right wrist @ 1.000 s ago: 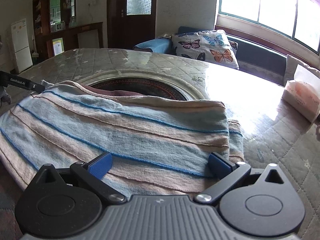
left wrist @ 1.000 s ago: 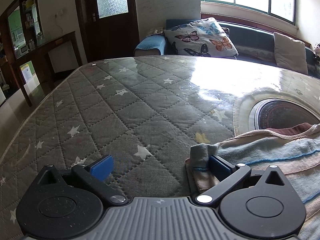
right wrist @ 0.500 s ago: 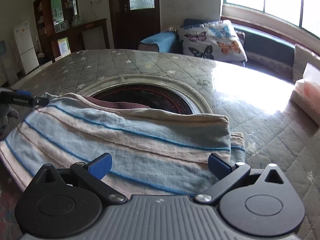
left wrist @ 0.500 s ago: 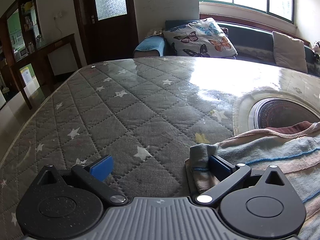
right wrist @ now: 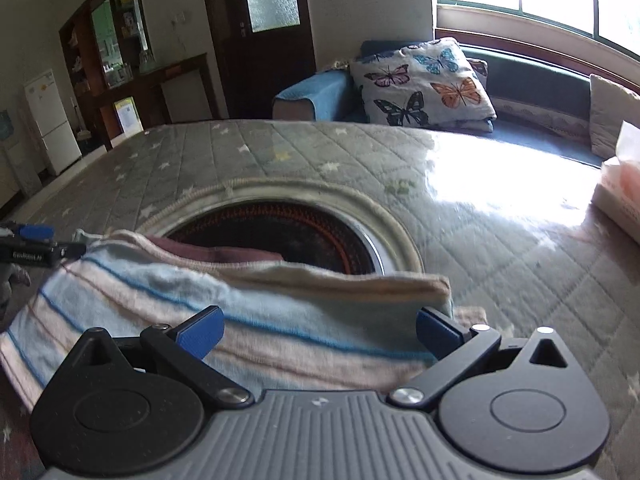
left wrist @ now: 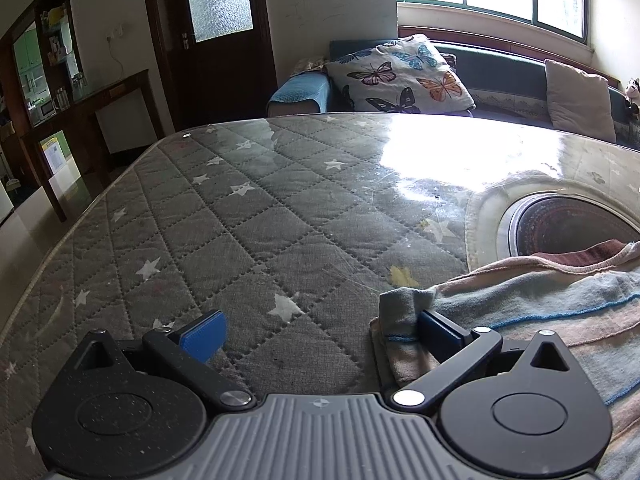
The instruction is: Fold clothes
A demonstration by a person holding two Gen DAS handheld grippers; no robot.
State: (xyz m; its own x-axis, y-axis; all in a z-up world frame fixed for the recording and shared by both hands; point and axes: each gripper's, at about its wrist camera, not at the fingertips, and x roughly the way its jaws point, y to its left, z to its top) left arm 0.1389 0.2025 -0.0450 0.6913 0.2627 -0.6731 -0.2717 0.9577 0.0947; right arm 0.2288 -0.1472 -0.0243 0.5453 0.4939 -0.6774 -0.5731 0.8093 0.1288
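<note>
Lying folded, the striped garment (right wrist: pixel 248 320) shows blue lines.

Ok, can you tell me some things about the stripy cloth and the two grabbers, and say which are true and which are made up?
1. The striped cloth lies on the quilted table. True.
2. The left gripper is shut tight. False: its jaws are wide apart.
3. The right gripper is open over the cloth. True.
4. The butterfly pillow sits on the table. False: it is on the sofa behind.
</note>
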